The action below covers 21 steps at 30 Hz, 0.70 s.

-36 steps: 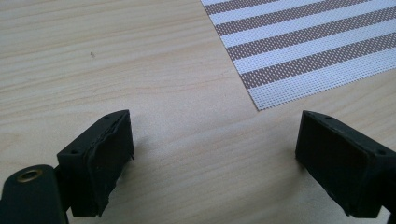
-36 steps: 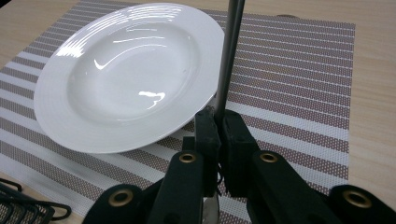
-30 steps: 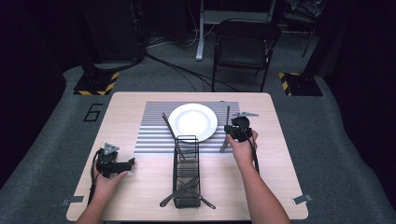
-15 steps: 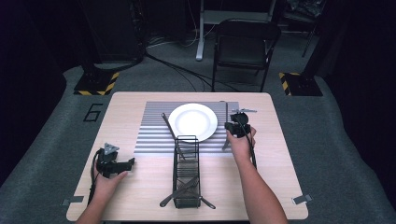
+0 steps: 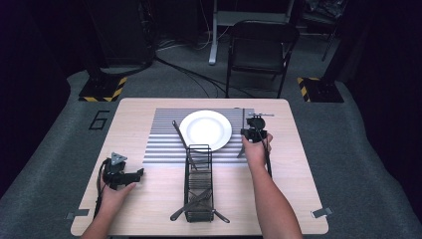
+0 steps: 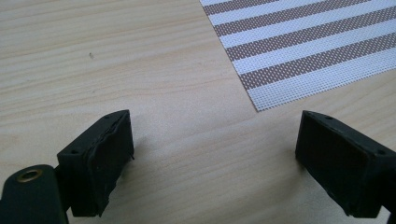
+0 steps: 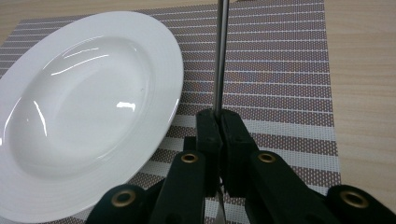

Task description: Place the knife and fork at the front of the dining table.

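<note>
My right gripper [image 5: 254, 132] is shut on the thin stem of a steel utensil [image 7: 221, 56], just right of the white plate [image 5: 205, 129]. In the right gripper view the jaws [image 7: 218, 125] press together around that stem, which runs away over the striped placemat [image 7: 280, 70] beside the plate [image 7: 79, 107]. From above, the utensil [image 5: 243, 117] lies along the mat's right side; which kind it is I cannot tell. My left gripper [image 5: 133, 175] rests low at the table's left, open with nothing between its jaws [image 6: 215, 135], near a corner of the placemat [image 6: 303, 51].
A black wire caddy [image 5: 199, 174] with several utensils stands in front of the plate, at the table's middle. Another utensil [image 5: 180, 135] lies left of the plate. A black folding chair [image 5: 261, 45] stands behind the table. The wooden tabletop [image 5: 293, 179] surrounds the mat.
The right gripper has shifted slightly left toward the plate, still holding the utensil. The left gripper has stayed put.
</note>
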{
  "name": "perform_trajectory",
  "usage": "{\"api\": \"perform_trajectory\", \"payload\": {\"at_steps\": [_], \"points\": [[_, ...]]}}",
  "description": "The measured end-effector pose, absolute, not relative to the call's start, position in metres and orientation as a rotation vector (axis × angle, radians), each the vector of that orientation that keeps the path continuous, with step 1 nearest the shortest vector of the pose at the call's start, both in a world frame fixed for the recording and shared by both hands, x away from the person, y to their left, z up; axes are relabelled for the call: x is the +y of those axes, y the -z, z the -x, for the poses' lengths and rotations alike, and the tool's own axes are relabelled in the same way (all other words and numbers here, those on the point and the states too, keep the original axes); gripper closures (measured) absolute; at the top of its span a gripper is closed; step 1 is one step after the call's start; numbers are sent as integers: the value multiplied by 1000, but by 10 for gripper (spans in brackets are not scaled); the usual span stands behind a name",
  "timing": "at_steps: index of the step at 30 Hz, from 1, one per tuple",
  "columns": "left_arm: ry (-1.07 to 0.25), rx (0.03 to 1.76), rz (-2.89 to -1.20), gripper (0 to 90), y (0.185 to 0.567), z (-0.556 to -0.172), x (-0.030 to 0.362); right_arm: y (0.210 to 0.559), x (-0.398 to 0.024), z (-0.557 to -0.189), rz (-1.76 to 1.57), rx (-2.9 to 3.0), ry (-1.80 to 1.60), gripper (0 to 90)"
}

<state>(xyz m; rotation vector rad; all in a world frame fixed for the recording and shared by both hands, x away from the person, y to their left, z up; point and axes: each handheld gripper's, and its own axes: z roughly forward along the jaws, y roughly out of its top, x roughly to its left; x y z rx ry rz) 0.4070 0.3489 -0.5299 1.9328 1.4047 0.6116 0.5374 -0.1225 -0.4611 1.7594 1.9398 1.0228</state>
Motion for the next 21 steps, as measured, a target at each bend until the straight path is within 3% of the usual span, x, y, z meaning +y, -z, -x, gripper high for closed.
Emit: {"api": "perform_trajectory", "payload": {"at_steps": [21], "points": [[-615,1399,-1930,111,530,-407,348,480,-116,-557,-1854,1887,-973,877]]}}
